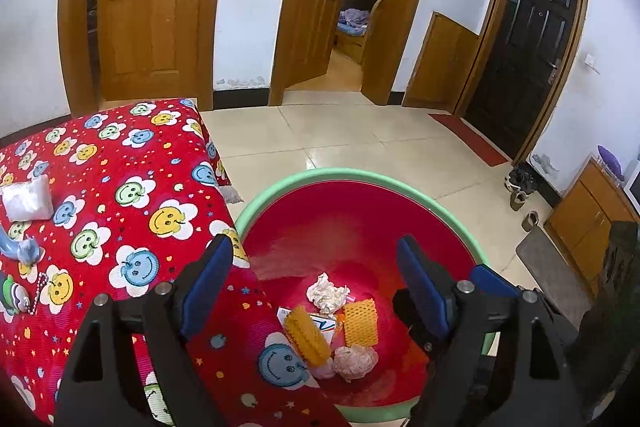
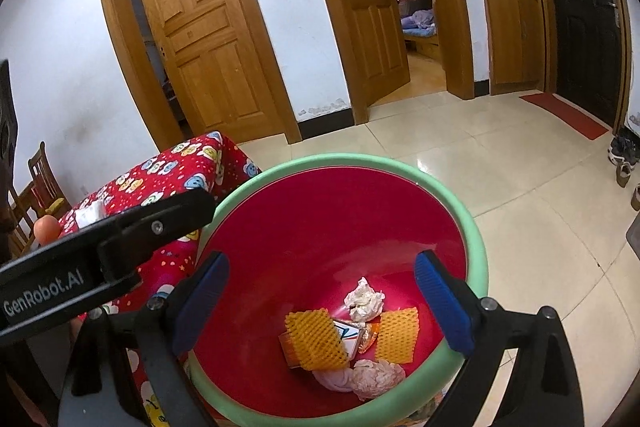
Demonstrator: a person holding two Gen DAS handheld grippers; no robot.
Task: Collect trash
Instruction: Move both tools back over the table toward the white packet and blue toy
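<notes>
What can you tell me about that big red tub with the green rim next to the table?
The tub is a round, deep basin that looks like smooth plastic, glossy red inside with a thick pale green rolled rim. It sits upright beside the table with the red smiley-flower cloth, very near its edge. At the bottom lies trash: two orange foam nets, crumpled white paper, a pinkish wad and a small printed packet. Neither gripper touches it.

Glossy plastic bin [image 2: 476, 251], crumpled paper [image 2: 364, 299], ribbed cloth cover [image 1: 120, 163], polished floor tiles [image 1: 360, 135]
</notes>
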